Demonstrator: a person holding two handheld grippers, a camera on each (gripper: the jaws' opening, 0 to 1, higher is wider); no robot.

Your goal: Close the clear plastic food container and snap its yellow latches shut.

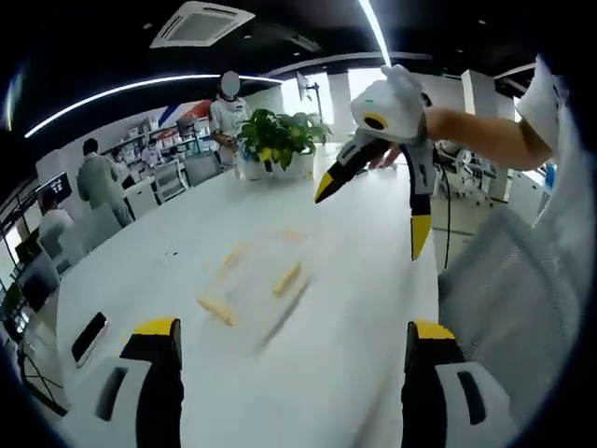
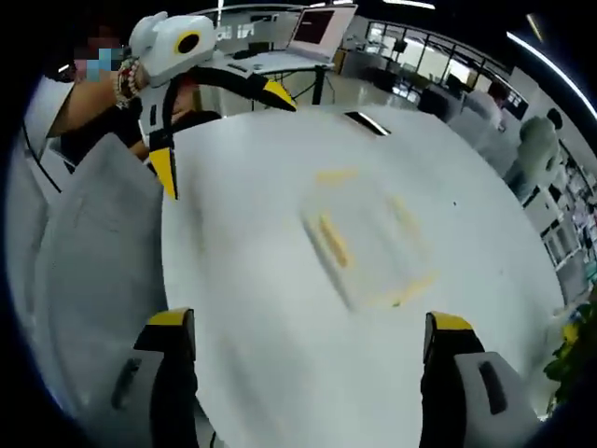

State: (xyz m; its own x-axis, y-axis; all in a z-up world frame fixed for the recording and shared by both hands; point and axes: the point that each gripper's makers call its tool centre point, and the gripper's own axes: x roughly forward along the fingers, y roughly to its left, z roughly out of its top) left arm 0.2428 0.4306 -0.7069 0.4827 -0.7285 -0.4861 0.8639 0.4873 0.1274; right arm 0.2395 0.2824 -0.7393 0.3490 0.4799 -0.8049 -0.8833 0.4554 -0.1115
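Note:
The clear plastic container (image 1: 256,285) lies blurred on the white table (image 1: 354,373), with yellow latches along its sides; its lid position is too smeared to read. My left gripper (image 1: 291,338) stands open above the table, short of the container, with nothing between its jaws. The right gripper (image 1: 373,210) hangs open in the air beyond the container, its yellow tips spread. In the right gripper view the container (image 2: 368,238) lies ahead of my open right gripper (image 2: 310,325). The left gripper (image 2: 224,133) is raised at the upper left, also open.
A dark phone (image 1: 89,336) lies near the table's left edge and shows again as a phone (image 2: 367,121) at the far edge. A potted plant (image 1: 280,135) stands at the table's far end. Several people stand behind it. A grey sleeve (image 1: 513,280) fills the right side.

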